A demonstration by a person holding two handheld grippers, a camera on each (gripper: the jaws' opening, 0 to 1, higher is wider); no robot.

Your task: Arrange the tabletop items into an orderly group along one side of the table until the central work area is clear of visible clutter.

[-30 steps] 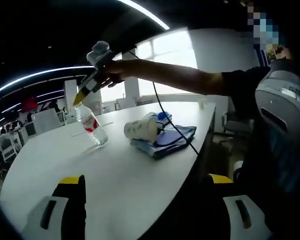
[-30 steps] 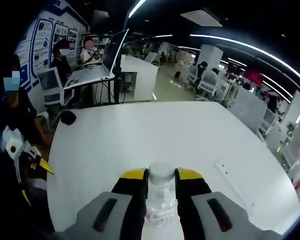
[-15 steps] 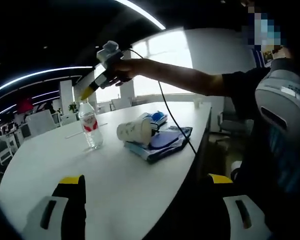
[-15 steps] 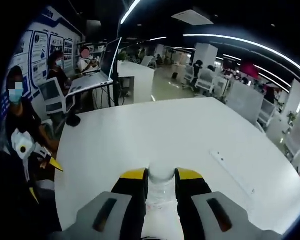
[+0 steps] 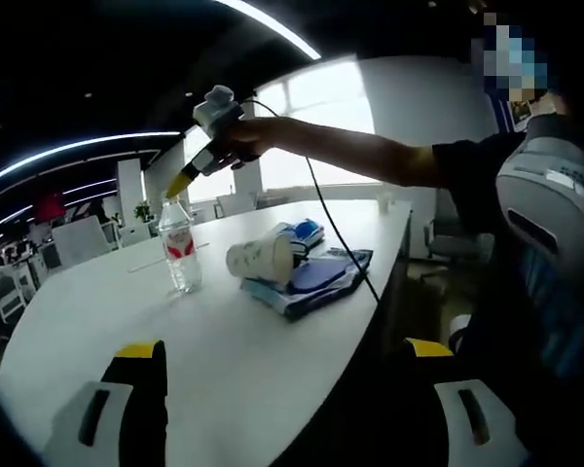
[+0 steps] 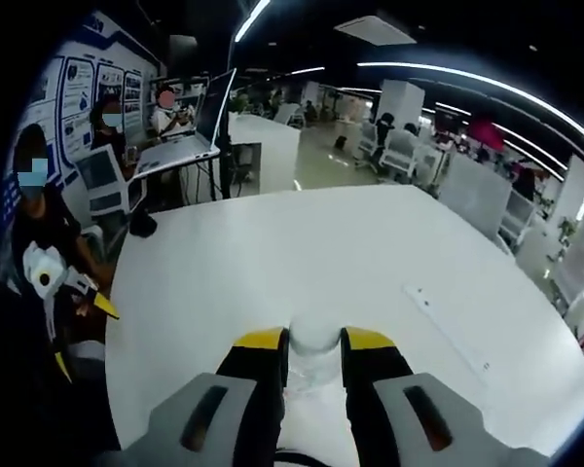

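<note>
A clear water bottle [image 5: 180, 249] with a red label stands upright on the white table [image 5: 224, 360]. My right gripper [image 5: 182, 182], held by an outstretched arm, sits at its top. In the right gripper view the bottle's cap [image 6: 314, 337] is pinched between the yellow-tipped jaws of my right gripper [image 6: 314, 341]. Beside the bottle a paper cup [image 5: 261, 260] lies on its side on a stack of blue folders [image 5: 316, 277]. My left gripper [image 5: 284, 348] hangs open over the table's near edge, nothing in it; my left gripper [image 6: 83, 336] is also visible at the left of the right gripper view.
A thin white strip [image 6: 443, 326] lies flat on the table past the bottle. The table's edge [image 5: 370, 321] runs close to the folders. Beyond the far end stand a laptop on a stand [image 6: 190, 136], seated people and office chairs.
The bottle, tilted a second ago, now stands upright nearer the cup. My right gripper has risen along it, so less of the bottle shows between its jaws. My left gripper has stayed still.
</note>
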